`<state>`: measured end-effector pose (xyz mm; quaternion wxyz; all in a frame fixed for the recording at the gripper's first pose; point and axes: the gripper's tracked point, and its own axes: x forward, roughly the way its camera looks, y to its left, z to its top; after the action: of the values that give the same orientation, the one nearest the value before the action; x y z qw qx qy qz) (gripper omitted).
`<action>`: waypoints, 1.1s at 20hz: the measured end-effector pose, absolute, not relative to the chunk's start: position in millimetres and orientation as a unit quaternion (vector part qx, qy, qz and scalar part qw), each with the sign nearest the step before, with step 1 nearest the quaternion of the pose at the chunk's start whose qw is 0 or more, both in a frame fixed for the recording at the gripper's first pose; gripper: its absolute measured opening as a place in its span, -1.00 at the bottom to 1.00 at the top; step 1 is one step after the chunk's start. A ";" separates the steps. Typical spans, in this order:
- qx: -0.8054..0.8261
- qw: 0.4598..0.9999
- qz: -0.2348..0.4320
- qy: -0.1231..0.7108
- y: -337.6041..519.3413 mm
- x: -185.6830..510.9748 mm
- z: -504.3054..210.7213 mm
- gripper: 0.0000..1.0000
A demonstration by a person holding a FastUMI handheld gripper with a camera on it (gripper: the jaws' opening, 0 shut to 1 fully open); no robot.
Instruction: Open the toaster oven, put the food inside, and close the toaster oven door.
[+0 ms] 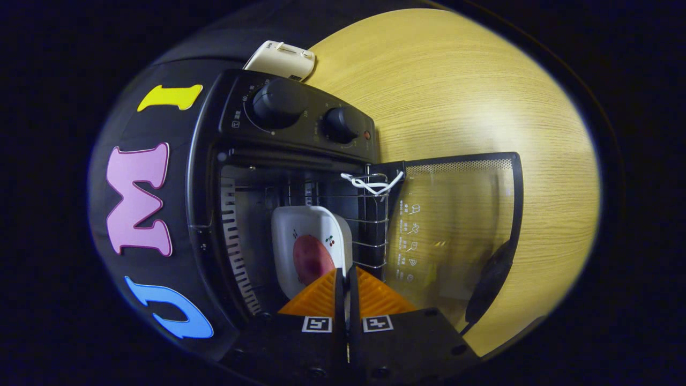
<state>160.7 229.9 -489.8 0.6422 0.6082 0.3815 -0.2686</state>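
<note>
The tool (347, 279) gripped the near rim of the plate (300, 230), fingers nearly closed. At 12 o'clock, the plate with food (312, 260) sat inside the toaster oven (225, 177). Risk: withdrawing unreleased would drag the plate out across the open door (455, 225) at 2 o'clock.

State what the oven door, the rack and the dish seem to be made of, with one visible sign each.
Door: likely glass in a dark frame; the wooden table shows through.
Rack: thin bare metal wire, shiny.
Dish: probably glazed ceramic, white and glossy; the claw grips its rim.
</note>
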 end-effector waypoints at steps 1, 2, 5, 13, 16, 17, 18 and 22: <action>0.613 0.640 -0.262 0.383 232.8 162.9 -490.7 -0.81; 0.616 0.636 -0.259 0.385 235.9 162.6 -492.5 -0.81; 0.621 0.629 -0.251 0.395 239.4 152.6 -484.6 -0.53; 0.565 0.657 -0.174 0.468 251.9 99.1 -449.8 0.97; 0.533 0.685 -0.111 0.484 255.2 79.0 -421.8 0.97; 0.515 0.699 -0.094 0.488 254.7 71.4 -415.8 0.97; 0.495 0.714 -0.080 0.489 249.1 65.8 -410.8 0.97; 0.418 0.754 -0.016 0.507 245.4 31.0 -390.3 0.97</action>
<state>31.0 245.4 -390.3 0.7536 0.4182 0.5068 -0.0163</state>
